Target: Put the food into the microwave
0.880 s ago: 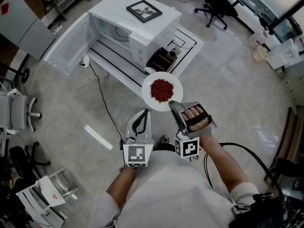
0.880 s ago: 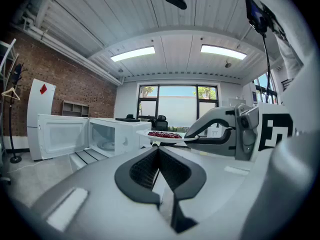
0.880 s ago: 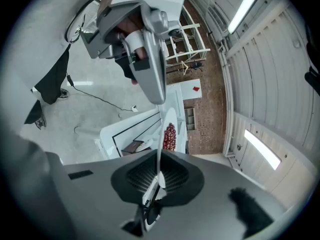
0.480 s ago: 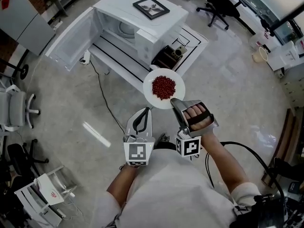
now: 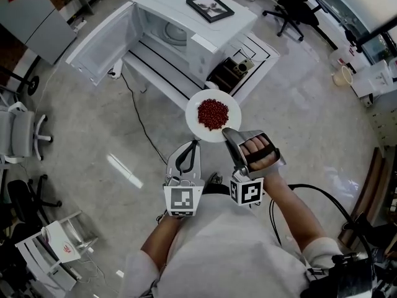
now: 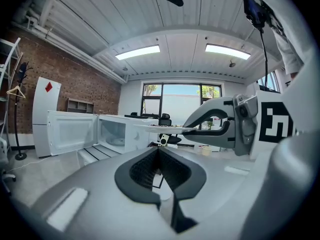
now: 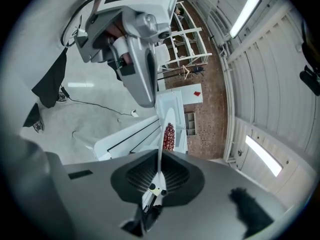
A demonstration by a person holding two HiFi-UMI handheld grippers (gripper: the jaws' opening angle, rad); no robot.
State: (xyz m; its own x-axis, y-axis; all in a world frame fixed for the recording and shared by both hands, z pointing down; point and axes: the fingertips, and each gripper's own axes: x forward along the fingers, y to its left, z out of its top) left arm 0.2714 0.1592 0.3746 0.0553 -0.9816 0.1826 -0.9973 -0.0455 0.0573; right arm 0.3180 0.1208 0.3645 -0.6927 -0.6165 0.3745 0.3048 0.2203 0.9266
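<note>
A white plate (image 5: pixel 213 115) heaped with red food (image 5: pixel 212 113) hangs above the floor, just short of the white table (image 5: pixel 155 82). My right gripper (image 5: pixel 226 132) is shut on the plate's near rim. In the right gripper view the plate (image 7: pixel 161 129) runs edge-on out of the jaws, with the food (image 7: pixel 169 136) on it. My left gripper (image 5: pixel 192 144) is to the left of the plate, shut and empty. The white microwave (image 5: pixel 186 33) stands on the table with its door (image 5: pixel 102 42) swung wide open. In the left gripper view the microwave (image 6: pixel 117 134) lies ahead to the left.
A framed picture (image 5: pixel 211 6) lies on top of the microwave. A black camera-like device (image 5: pixel 231 72) sits at the table's right end. A cable (image 5: pixel 133 120) trails over the floor. Office chairs (image 5: pixel 285 2) stand behind, and another chair (image 5: pixel 18 144) and a rack (image 5: pixel 56 250) are at the left.
In the head view the microwave and table have drifted to the right as the person moves. Both grippers keep their pose and the plate stays gripped.
</note>
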